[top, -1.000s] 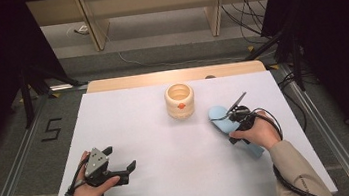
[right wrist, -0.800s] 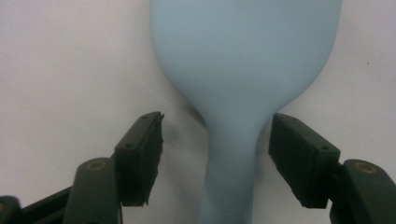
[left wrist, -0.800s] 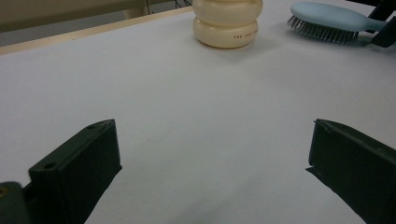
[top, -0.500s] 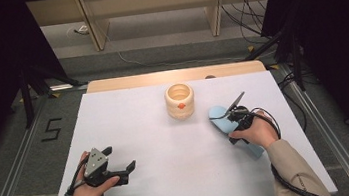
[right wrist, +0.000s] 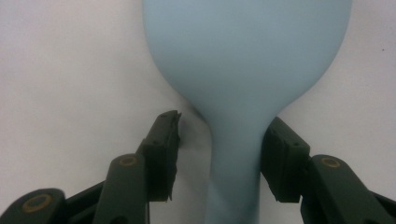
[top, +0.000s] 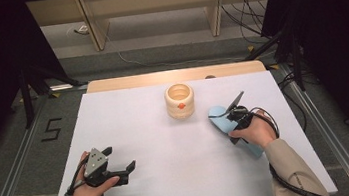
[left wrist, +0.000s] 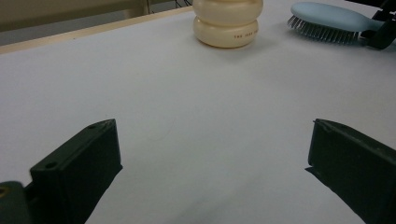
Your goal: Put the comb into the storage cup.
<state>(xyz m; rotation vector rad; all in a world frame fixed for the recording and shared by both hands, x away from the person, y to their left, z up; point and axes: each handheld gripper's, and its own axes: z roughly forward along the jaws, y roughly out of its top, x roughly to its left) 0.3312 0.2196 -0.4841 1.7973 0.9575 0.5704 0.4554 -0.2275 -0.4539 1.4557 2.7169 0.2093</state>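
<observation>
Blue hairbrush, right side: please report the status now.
Right gripper jaws astride the hairbrush handle, just been closing, gap left on one side. Left gripper open, resting on the table. Cream pot apart from the brush.

Hairbrush point(right wrist: 243, 70): in the right gripper view, head cut off by the top edge, handle by the bottom edge; bristles face down, hidden. In the high view its handle point(top: 255, 147) lies largely under the right hand point(top: 252, 131).

Right claw point(right wrist: 219, 156): one jaw appears to touch the handle, a gap shows at the other; a firm grip cannot be told.

Cream jar point(left wrist: 228, 21): top cut off in the left gripper view; red lettering too small to read.

Left claw point(left wrist: 210, 172): jaw bases cut off below.
</observation>
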